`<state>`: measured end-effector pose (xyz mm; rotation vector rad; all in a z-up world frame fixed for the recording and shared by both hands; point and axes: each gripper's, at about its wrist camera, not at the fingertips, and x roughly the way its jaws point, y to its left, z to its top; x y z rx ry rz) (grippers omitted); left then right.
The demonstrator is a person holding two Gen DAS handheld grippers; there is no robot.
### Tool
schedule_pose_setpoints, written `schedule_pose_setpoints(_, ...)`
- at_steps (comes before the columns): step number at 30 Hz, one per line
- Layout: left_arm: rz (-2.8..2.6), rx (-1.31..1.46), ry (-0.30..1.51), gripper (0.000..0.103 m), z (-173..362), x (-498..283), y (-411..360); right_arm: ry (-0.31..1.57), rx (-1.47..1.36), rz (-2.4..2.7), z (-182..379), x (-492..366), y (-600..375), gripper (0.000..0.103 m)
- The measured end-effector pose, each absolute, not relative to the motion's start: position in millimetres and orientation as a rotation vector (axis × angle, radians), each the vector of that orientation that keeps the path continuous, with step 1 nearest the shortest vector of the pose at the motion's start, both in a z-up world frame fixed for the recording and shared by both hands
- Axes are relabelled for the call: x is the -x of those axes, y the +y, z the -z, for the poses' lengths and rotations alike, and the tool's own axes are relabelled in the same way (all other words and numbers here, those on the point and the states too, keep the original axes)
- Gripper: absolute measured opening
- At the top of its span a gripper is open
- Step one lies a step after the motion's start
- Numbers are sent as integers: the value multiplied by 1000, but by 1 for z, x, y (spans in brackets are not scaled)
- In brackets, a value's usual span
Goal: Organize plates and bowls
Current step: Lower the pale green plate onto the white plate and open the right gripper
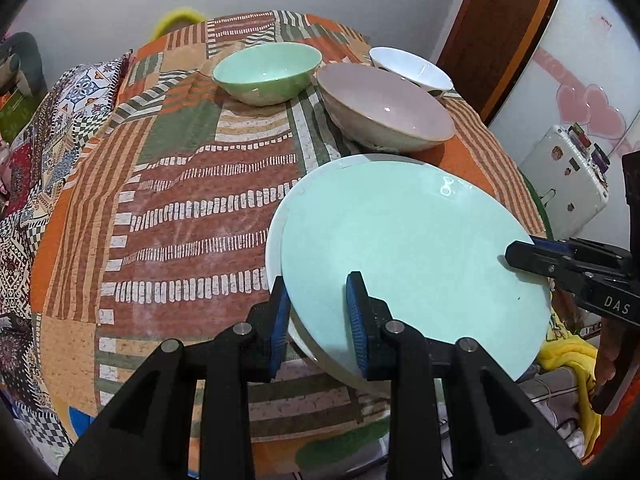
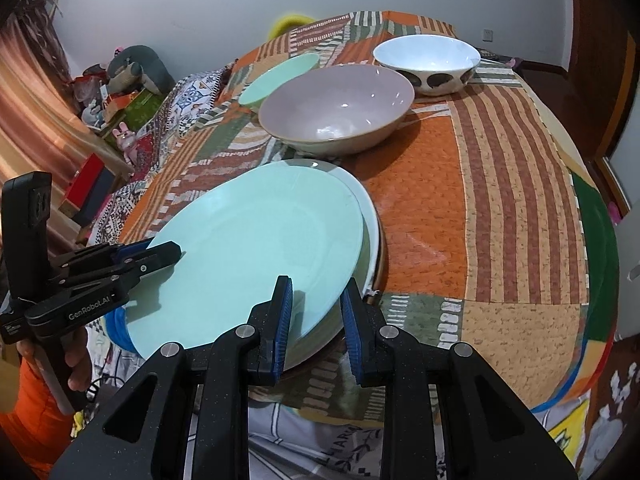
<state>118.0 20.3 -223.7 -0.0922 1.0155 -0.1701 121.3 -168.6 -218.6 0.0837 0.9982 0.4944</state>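
Both my grippers on the same mint-green plate (image 1: 416,256), one at each side of its near rim. Left gripper (image 1: 320,320): blue pads clamped over the plate's edge, one pad above, one below. Right gripper (image 2: 316,316): fingers closed on the opposite edge the same way; in the left view it shows as a black beak biting the rim from the right.

The plate is tilted, near side raised, far side low over a white plate (image 2: 370,216) lying on the patchwork cloth (image 1: 180,200). The white one peeks out as a crescent past the green rim. Whether the two plates touch at the far edge I cannot tell.

Beyond the plates, three bowls on the cloth: pink-grey bowl (image 2: 336,108) nearest, just behind the plates; green bowl (image 1: 268,72) further back to its left; white bowl with dark spots (image 2: 428,64) to its right. All upright, empty
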Motion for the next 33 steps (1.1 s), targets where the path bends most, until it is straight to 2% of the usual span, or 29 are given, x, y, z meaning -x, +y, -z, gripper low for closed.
schedule_pose_setpoints(19,156,102,1017,29,229,-128,23,1013,-73,-504,220,-127,-163,25)
schedule_pose_setpoints(27,143,43,1017,37,233,-125,17,1033,-58,-516,219,-126,-159,26)
schedule_pose_setpoints(33,142,50,1019,37,233,-127,18,1036,-48,-516,218,-125,-157,26)
